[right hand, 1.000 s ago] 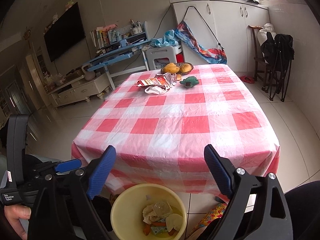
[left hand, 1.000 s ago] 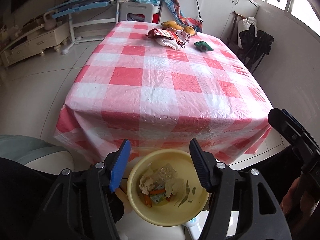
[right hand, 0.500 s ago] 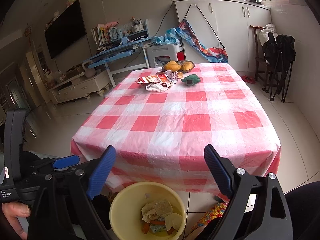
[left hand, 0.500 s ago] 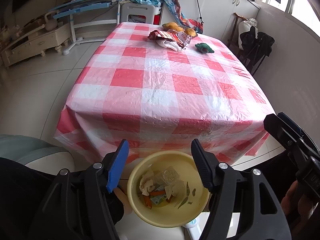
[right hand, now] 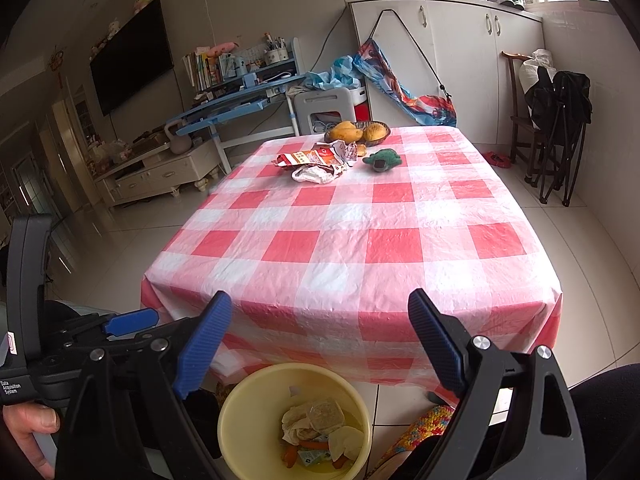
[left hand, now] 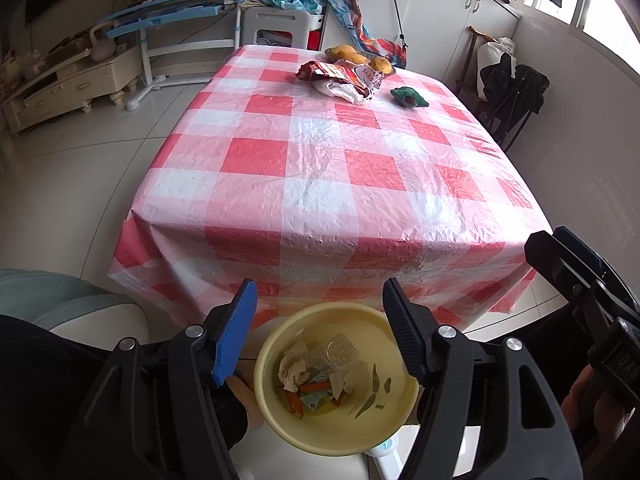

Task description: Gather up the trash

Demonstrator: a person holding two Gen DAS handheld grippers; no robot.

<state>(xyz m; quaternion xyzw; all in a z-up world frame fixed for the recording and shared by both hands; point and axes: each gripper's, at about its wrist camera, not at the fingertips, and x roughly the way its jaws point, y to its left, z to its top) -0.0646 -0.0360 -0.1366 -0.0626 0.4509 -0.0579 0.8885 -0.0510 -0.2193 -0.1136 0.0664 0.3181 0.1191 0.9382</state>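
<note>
Both grippers, left gripper [left hand: 320,328] and right gripper [right hand: 320,340], hang with jaws spread wide, holding nothing, over the round yellow plastic bin [left hand: 396,428] at six o'clock; crumpled red-and-white snack wrappers [right hand: 316,162] lie across the table [right hand: 360,240] at twelve.

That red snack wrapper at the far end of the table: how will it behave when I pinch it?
The red snack wrapper looks crumpled and torn open, so probably floppy and light. Its glossy film may slip. It overlaps the white bag, which might drag along.
</note>
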